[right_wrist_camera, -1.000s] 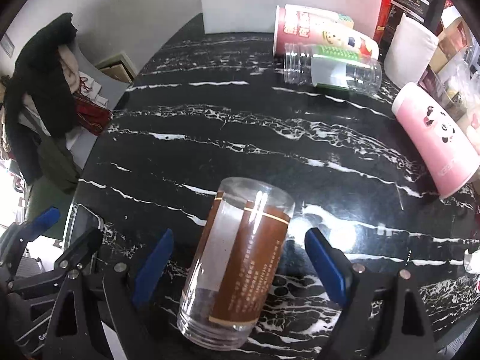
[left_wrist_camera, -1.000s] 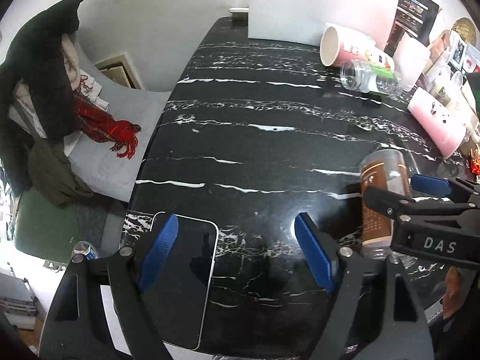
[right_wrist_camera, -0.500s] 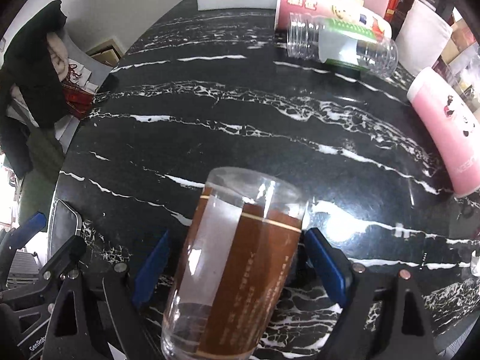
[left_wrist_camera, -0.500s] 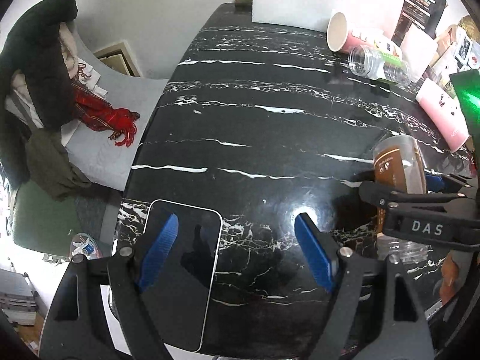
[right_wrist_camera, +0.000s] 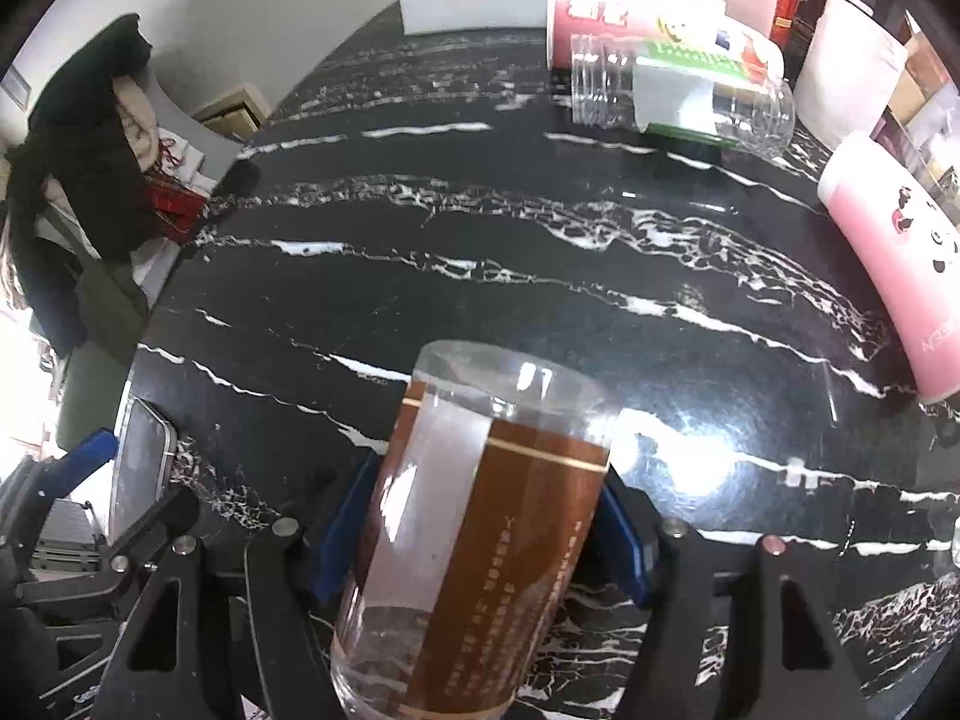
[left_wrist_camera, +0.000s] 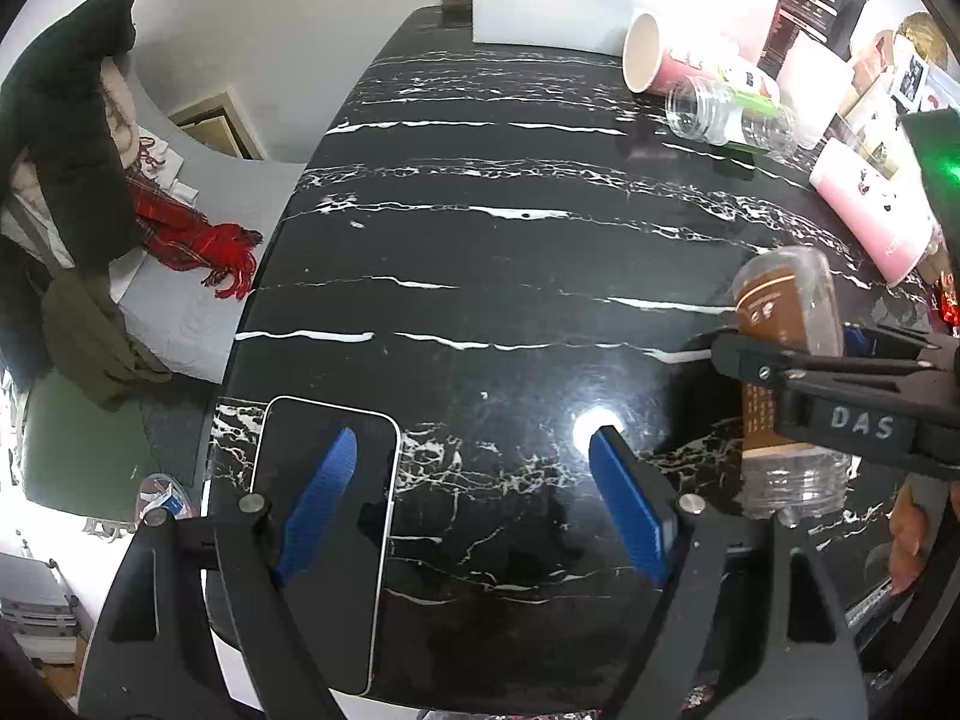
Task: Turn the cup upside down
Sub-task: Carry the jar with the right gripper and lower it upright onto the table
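Note:
A clear plastic cup with a brown label stands on the black marble table, its closed flat end up and its threaded end down near the table. My right gripper is shut on the cup, blue pads pressed on both sides. In the left wrist view the cup is at the right, held by the right gripper. My left gripper is open and empty above the near table edge.
A phone lies at the near left edge under the left gripper. A paper cup and clear bottle lie on their sides at the back. A pink panda cup lies at right. Clothes hang left of the table.
My right gripper has closed from wide open onto the cup. The cup now stands more upright. The left gripper has stayed open, its view pulled back a little.

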`<state>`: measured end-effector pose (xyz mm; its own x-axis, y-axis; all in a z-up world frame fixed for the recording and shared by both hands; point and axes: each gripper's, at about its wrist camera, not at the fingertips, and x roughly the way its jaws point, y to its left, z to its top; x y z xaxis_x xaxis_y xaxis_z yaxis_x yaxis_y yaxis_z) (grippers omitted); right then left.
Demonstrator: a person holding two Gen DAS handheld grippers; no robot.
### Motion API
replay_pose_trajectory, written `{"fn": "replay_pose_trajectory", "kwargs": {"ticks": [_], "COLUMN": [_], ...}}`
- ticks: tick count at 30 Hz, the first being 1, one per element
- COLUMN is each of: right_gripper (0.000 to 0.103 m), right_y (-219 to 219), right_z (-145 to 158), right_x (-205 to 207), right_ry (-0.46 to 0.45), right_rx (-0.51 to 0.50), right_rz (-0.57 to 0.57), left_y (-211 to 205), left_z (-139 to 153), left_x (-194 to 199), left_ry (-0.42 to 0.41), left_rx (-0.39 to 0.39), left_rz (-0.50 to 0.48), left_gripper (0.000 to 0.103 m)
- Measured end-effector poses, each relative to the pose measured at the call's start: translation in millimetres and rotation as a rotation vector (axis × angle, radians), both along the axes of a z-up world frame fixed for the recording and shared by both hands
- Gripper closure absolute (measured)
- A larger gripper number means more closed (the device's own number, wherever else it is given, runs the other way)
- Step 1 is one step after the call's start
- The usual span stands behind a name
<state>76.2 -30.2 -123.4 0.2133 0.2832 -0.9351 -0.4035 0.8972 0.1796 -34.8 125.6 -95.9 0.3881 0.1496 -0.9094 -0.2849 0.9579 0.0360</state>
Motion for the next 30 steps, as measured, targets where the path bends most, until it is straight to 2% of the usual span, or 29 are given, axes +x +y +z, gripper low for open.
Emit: {"fn": "replay_pose_trajectory", "kwargs": {"ticks": [12,16,22,25,30], "right_gripper": [0.039,0.039,0.039,0.039,0.039], "right_y": [-37,-52,-72,-78,-81], "right_z": [64,89,122,129,119], "right_x": [-17,-20,-16,-11,13], "right_ry": [-0.168,-0.255,-0.432,-0.478,-0.456], "right_rx": [0.082,0.112,0.106,0.095,0.106], "right_rz": [0.011,-0.013,-0.065,-0.076,-0.071], "left_y": [-17,-26,-39,-46,-56], "left_z": [23,32,45,49,47], "left_x": [3,10,25,36,57], "left_ry": [-0.042,-0.062,-0.097,-0.106,-0.11], "left_rx": [0.005,0.01,0.017,0.022,0.026], "left_rz": [-0.038,-0.052,-0.081,-0.094,-0.108], "left_gripper": [0.024,0.024,0.024,0.024,0.024]}}
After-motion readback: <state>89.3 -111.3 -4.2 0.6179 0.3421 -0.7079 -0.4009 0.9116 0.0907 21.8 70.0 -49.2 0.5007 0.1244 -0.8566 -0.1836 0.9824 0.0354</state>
